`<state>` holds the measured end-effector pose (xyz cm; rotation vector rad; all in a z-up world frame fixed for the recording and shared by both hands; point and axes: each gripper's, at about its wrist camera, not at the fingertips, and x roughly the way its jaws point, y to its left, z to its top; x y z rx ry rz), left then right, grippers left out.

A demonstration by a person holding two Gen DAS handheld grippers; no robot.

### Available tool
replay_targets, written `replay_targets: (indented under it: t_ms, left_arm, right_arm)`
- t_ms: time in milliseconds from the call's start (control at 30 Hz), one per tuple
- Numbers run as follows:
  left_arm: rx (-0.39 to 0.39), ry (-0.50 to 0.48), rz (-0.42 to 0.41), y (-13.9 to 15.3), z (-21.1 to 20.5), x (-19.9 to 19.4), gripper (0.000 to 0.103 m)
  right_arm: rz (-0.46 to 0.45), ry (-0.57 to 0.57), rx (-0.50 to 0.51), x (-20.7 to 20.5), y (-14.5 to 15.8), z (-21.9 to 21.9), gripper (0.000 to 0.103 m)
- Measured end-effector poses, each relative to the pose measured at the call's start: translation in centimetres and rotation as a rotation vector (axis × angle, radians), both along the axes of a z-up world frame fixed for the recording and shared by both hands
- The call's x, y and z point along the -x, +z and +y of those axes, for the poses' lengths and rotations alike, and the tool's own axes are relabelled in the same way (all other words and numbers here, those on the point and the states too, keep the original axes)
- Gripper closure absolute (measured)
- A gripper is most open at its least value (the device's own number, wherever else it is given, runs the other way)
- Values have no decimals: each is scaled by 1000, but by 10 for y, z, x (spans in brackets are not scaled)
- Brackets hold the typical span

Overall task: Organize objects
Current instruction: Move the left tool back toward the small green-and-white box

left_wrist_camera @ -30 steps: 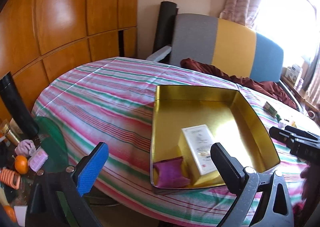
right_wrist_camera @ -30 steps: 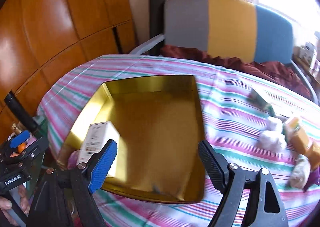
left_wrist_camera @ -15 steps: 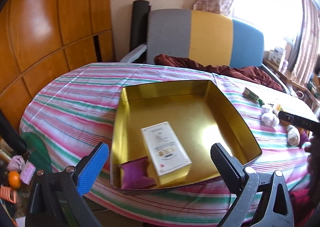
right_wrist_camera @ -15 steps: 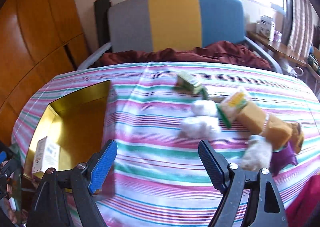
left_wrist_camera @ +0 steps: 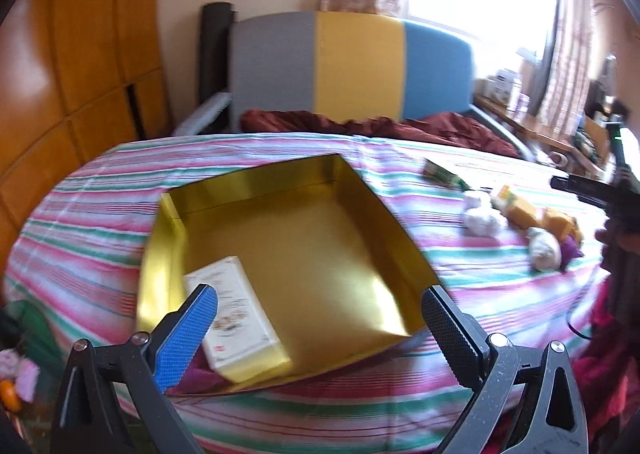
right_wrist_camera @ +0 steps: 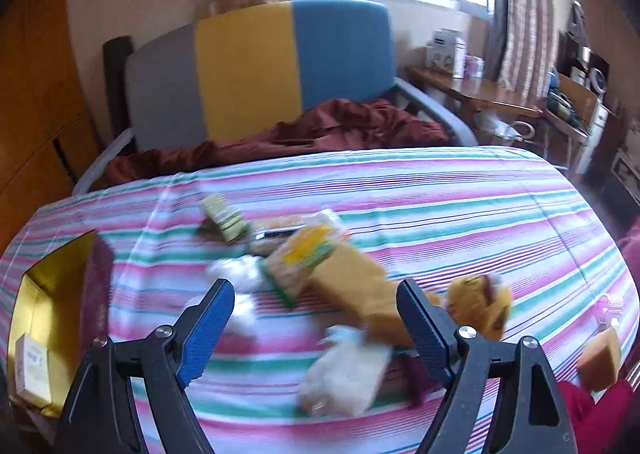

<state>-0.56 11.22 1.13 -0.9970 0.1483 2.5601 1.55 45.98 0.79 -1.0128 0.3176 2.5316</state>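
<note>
Right wrist view: the right tongs [right_wrist_camera: 310, 324], jaws wide and empty, hang above the loose pile [right_wrist_camera: 320, 274] on the striped table [right_wrist_camera: 460, 205]. Left tongs [left_wrist_camera: 320, 320] gape empty over the gold tray [left_wrist_camera: 320, 238] holding 1 white box [left_wrist_camera: 232, 314]. Next: lower onto 1 item and close.

The right gripper [right_wrist_camera: 312, 318] hung above a table under a pink, green and white striped cloth [right_wrist_camera: 460, 209], its jaws spread wide with nothing between them. Beyond the fingers lay a blurred heap: a green-and-white packet [right_wrist_camera: 224, 215], a yellow-printed snack bag [right_wrist_camera: 304, 254], a tan box [right_wrist_camera: 356, 286], white wrapped lumps [right_wrist_camera: 344, 370]. At far left sat a gold tray [right_wrist_camera: 56, 274] holding a white carton [right_wrist_camera: 32, 368]. A grey, yellow and blue chair [right_wrist_camera: 256, 69] stood behind.
</note>
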Motion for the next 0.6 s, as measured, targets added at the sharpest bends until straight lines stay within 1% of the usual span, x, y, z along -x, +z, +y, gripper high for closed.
replay_targets:
  t_ms: [67, 133, 200, 300, 467, 533, 600]
  left_arm:
    - [-2, -35, -1, 2, 11, -1, 0]
    - [10, -76, -7, 2, 25, -2, 0]
    - [16, -102, -4, 2, 38, -4, 1]
    - [25, -155, -19, 1, 58, -5, 1]
    - [59, -211, -37, -1, 86, 2, 1]
    - [56, -214, -57, 0, 94, 9, 1]
    - [26, -218, -103, 3, 104, 21, 1]
  right_arm:
    - [9, -64, 46, -3, -4, 22, 18]
    - [25, -121, 133, -8, -8, 40, 18]
    - [32, -149, 204, -11, -14, 50, 18]
    - [26, -158, 276, -12, -20, 57, 18]
    - [12, -151, 346, -12, -27, 59, 18]
    - [7, -141, 362, -11, -29, 60, 18]
    - [0, -127, 374, -10, -30, 58, 18]
